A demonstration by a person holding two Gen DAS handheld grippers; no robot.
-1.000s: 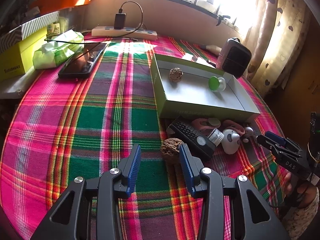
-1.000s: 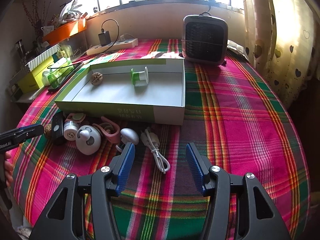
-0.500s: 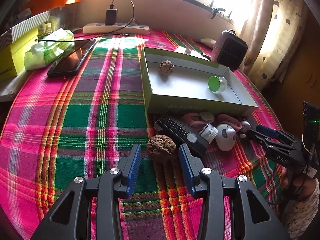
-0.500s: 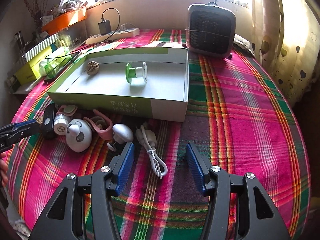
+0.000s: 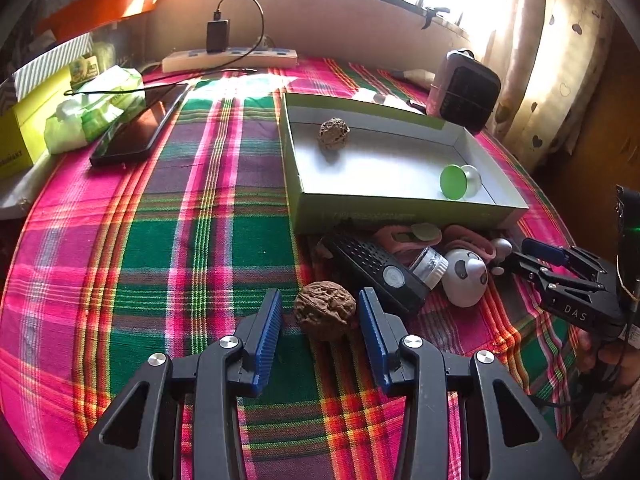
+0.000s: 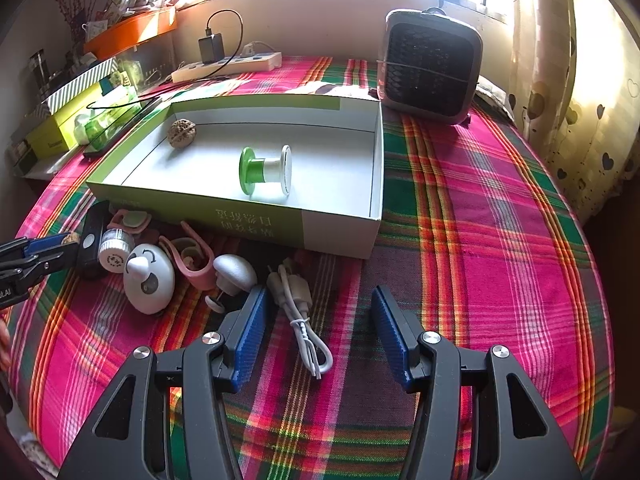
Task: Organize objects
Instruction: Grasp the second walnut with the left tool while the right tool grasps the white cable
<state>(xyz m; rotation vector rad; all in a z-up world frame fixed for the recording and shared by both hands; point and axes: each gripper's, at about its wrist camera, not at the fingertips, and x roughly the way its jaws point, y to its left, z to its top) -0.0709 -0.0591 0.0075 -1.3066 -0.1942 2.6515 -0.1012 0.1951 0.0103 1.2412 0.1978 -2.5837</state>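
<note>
A shallow green and white box (image 5: 404, 204) (image 6: 336, 220) lies on the plaid cloth with a walnut (image 5: 333, 133) (image 6: 181, 133) and a green spool (image 5: 459, 181) (image 6: 265, 170) inside. My left gripper (image 5: 320, 312) is open, its fingers on either side of a second brown walnut (image 5: 325, 310) on the cloth. My right gripper (image 6: 316, 312) is open, with a coiled white cable (image 6: 300, 316) between its fingers. In front of the box lie a black remote (image 5: 374, 270), a small jar (image 6: 115, 249), a white panda toy (image 6: 147, 277), pink clips (image 6: 196, 260) and a white mushroom-shaped piece (image 6: 234, 269).
A small heater (image 6: 430, 66) stands behind the box on the right. A power strip (image 5: 230, 60), a black tablet (image 5: 138, 126), a tissue pack (image 5: 94, 114) and yellow boxes (image 5: 24, 128) sit at the back left. A curtain hangs at the right edge.
My left gripper has moved forward so the loose walnut now sits between its fingers. My right gripper has moved forward over the white cable. Both stayed open.
</note>
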